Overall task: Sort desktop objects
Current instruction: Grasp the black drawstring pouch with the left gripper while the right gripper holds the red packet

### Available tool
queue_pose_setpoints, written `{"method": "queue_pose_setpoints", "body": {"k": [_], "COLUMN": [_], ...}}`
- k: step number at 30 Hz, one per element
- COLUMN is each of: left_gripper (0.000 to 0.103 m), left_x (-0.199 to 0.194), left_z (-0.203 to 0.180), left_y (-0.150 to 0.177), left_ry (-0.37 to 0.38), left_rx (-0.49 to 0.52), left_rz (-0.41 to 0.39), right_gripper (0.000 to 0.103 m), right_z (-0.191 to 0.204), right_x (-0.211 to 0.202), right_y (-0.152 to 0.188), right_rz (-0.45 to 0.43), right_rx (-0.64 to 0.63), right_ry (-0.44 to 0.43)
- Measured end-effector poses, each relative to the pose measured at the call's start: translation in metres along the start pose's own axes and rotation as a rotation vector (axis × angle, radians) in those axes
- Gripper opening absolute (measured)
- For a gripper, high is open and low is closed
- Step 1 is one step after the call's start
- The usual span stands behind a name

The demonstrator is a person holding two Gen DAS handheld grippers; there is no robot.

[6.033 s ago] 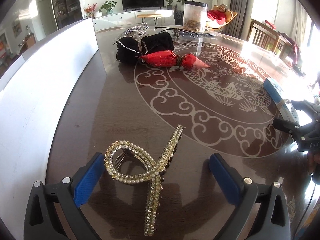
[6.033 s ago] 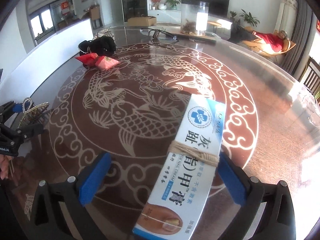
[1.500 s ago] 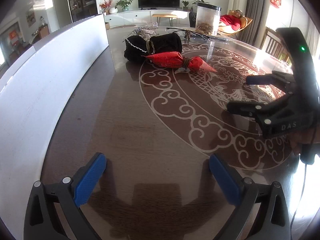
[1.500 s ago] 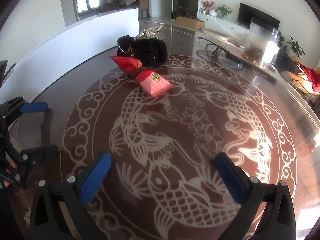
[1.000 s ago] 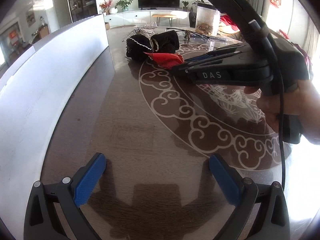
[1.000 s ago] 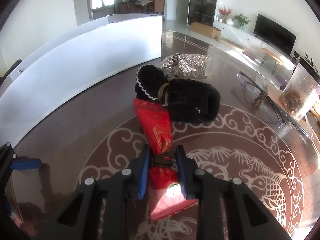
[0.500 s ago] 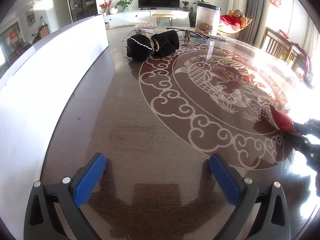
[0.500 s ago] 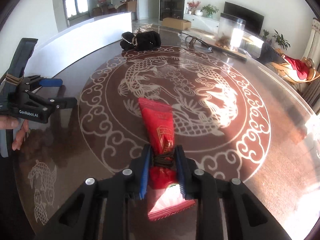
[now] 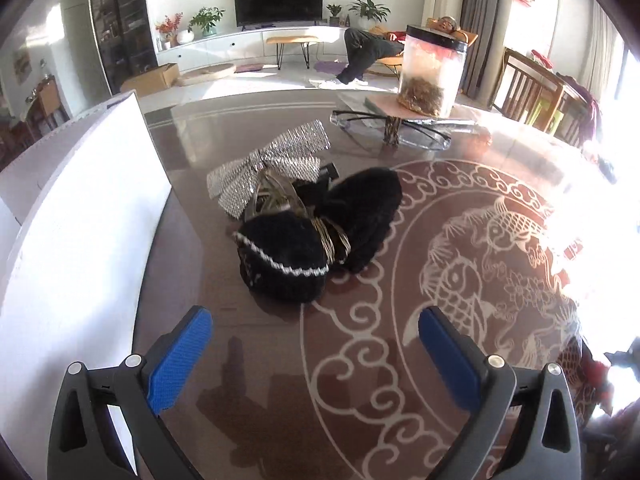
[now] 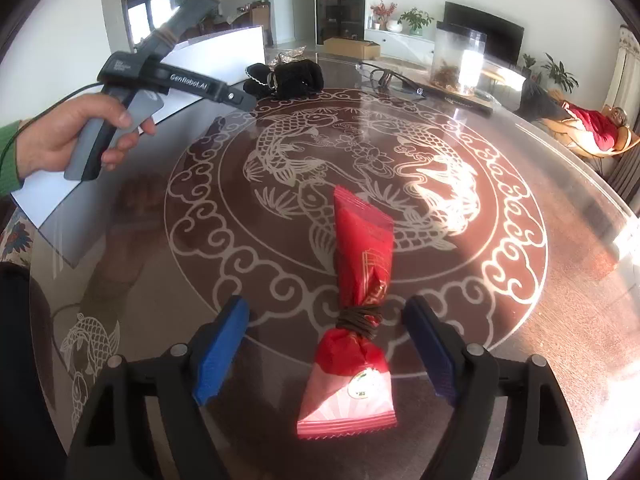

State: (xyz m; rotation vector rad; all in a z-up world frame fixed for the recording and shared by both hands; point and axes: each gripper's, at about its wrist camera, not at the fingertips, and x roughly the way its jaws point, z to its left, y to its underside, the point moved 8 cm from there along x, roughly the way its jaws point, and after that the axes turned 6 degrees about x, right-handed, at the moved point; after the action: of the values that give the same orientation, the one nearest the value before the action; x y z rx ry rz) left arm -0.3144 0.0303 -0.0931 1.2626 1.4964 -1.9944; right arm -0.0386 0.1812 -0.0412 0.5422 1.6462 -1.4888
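The right hand-held gripper (image 10: 326, 344) is standing wide open above the surface (image 10: 520, 264), its jaws having just been opening, and its blue pads (image 10: 220, 350) are sitting clear on either side of a red snack packet (image 10: 362, 276) without pressing on it. The packet is lying flat on the glossy brown surface, over the pale ring of cloud scrolls that borders the carp pattern. It is a long foil wrapper, deep red with fine gold printing along its upper part, cinched by a dark brown cord tied round its waist. Below the tie it is flaring into a pinkish fan with a small round gold seal and a crimped, zigzag end nearest the camera; its other end is pointing away toward the middle of the carp pattern.

The left hand-held gripper (image 9: 312, 360) is also hanging wide open with nothing between its pads, just short of a black knitted bundle (image 9: 320, 236) with a white stitched stripe, bound at the middle by a gold band. Behind the bundle and touching it, a silver glitter bow (image 9: 272, 164) is lying on the surface, with a pair of glasses (image 9: 388, 128) and a clear jar (image 9: 432, 72) farther back. A white board (image 9: 72, 232) is standing along the left edge. In the right wrist view, a person's left hand (image 10: 76, 136) in a green sleeve is gripping the left tool's handle.
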Motion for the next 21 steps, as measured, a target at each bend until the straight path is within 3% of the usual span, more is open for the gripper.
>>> {"method": "queue_pose_setpoints", "body": {"k": [4,6,8,11,16,21], "left_gripper": [0.103,0.102,0.056,0.042,0.04,0.047], "left_x": [0.023,0.027,0.026,0.014,-0.026,-0.073], "left_z": [0.013,0.006,0.0,-0.01,-0.027,-0.068], "left_y": [-0.031,-0.038,-0.034,-0.02,0.035,0.098], "left_ry": [-0.075,-0.026,0.018,0.044,0.038,0.108], "left_rx": [-0.002,0.019,0.006,-0.014,-0.067,-0.111], "left_rz": [-0.006,-0.025,-0.03,-0.06,-0.024,0.039], "right_gripper": [0.081,0.081,0.081,0.081,0.081,0.081], "right_z": [0.0,0.001,0.001,0.0,0.001,0.001], "right_x": [-0.002,-0.003,-0.002,-0.002,-0.002,-0.002], "right_y": [0.005,0.006,0.005,0.005,0.003,0.004], "right_rz": [0.001,0.001,0.002,0.001,0.001,0.001], "right_rx": [0.006,0.007,0.007,0.007,0.008,0.008], "right_ry": [-0.003,-0.003,-0.002,-0.003,-0.002,-0.002]}}
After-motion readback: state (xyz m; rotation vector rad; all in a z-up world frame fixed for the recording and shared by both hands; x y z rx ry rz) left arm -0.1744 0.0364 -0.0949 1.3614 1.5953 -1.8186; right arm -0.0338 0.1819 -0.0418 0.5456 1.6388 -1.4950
